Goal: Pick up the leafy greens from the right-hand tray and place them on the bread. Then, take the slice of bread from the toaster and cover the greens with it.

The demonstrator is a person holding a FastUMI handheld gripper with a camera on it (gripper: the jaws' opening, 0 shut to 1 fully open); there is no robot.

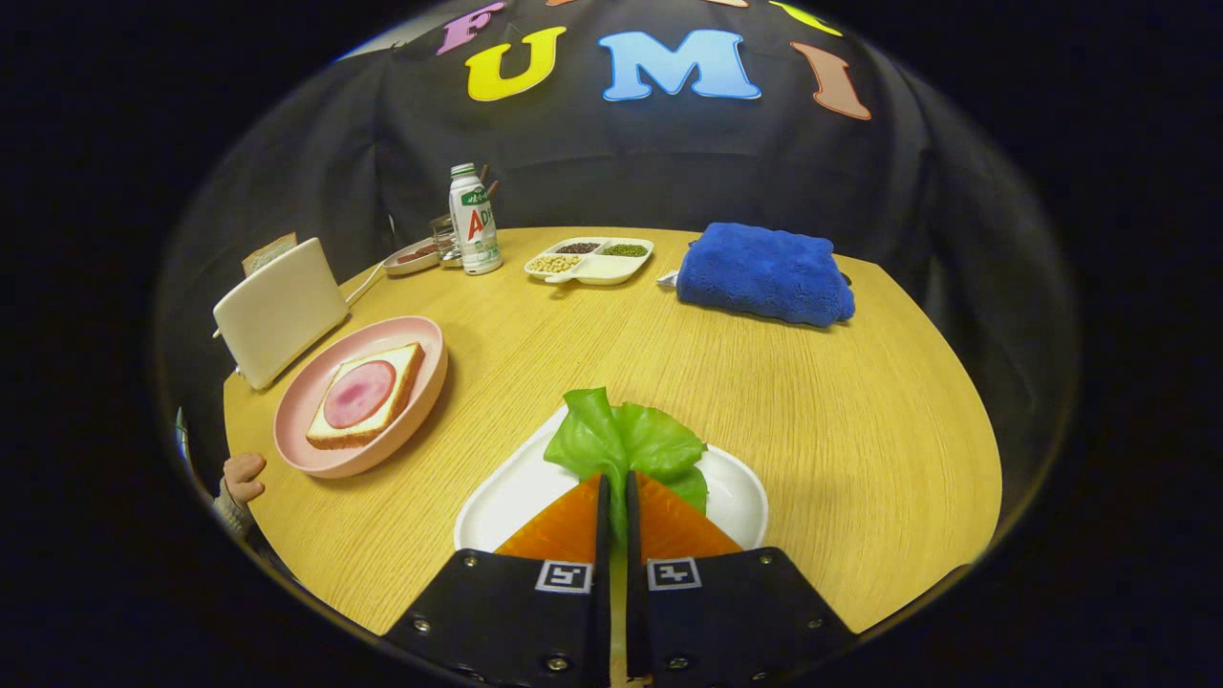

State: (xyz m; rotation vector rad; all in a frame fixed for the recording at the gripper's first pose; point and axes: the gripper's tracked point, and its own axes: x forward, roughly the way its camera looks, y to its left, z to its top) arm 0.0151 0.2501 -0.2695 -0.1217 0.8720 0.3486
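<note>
My gripper is shut on the leafy greens; both fingers pinch the leaf's lower edge and the rest fans out just ahead of the tips. Under the leaf lies the white tray; whether the leaf is lifted off it I cannot tell. Off to the left, a pink plate carries a slice of bread topped with a round of ham. Behind the plate stands a white toaster with a bread slice sticking out of its slot.
On the round wooden table, a folded blue towel lies at the far right. A divided dish of beans, a white bottle and a small plate stand at the back. A person's hand rests at the table's left edge.
</note>
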